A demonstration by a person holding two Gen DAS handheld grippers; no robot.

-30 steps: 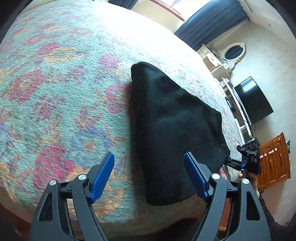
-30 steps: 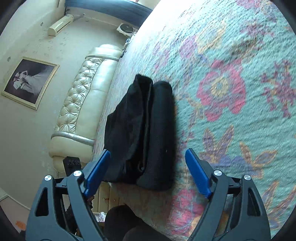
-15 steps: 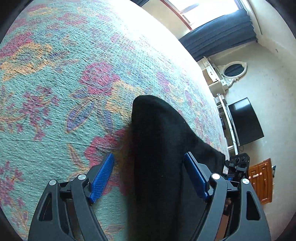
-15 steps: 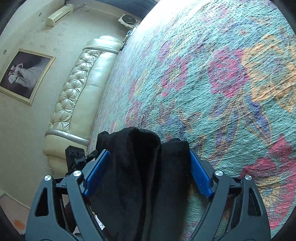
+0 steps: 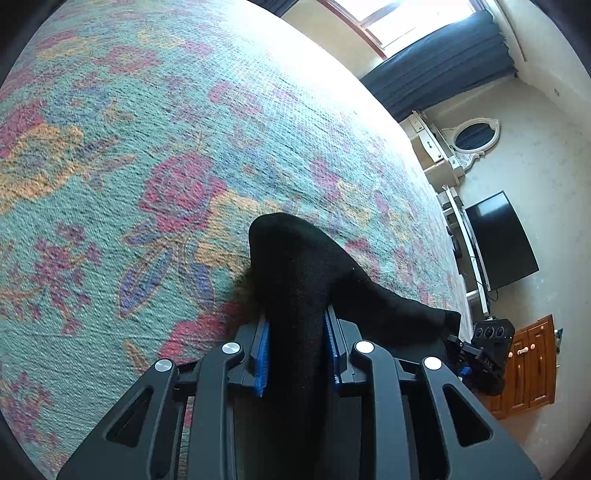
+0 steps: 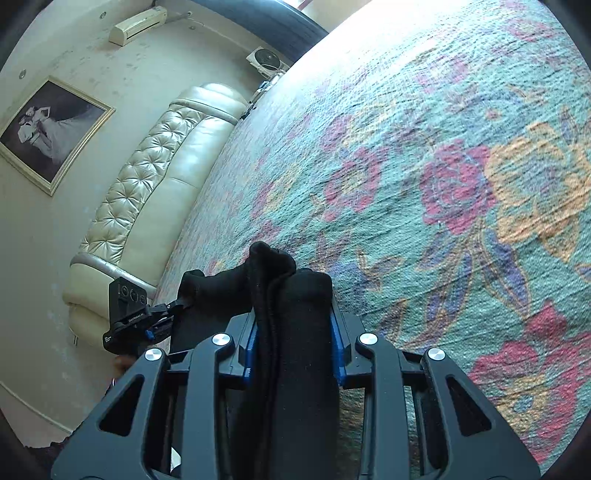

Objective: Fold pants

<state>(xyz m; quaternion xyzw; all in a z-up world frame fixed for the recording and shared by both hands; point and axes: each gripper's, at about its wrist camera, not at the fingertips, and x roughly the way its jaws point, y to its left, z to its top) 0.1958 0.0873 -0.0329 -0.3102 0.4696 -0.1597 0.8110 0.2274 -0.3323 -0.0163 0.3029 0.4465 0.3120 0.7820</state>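
Folded black fabric pants (image 5: 295, 280) lie bunched on a bed covered with a teal floral woven bedspread (image 5: 155, 155), at the bed's near edge. Left claw (image 5: 297, 354) is clamped on one end of the pants, blue pads (image 5: 262, 363) pressed against the cloth on both sides, fabric bulging up past the tips toward 12 o'clock. Right claw (image 6: 293, 350) is likewise closed on the other end of the pants (image 6: 291, 295), where stacked layers and a rolled edge show between its blue pads (image 6: 252, 354). In the left wrist view the right claw's black camera housing (image 5: 491, 350) sits at 4 o'clock, with the pants stretching toward it. In the right wrist view the left claw's housing (image 6: 127, 314) sits at 9 o'clock, touching a corner of the cloth. Around the bed: cream tufted leather headboard (image 6: 147, 192) at 10 o'clock of the right view, framed black-and-white photo (image 6: 51, 129) on the wall, white wall air conditioner (image 6: 138, 26). Left view shows dark blue curtains (image 5: 443, 62) at 1 o'clock, white oval mirror (image 5: 474, 134), black flat-screen television (image 5: 498, 240) at 3 o'clock, orange wooden cabinet (image 5: 528, 365) at 4 o'clock.
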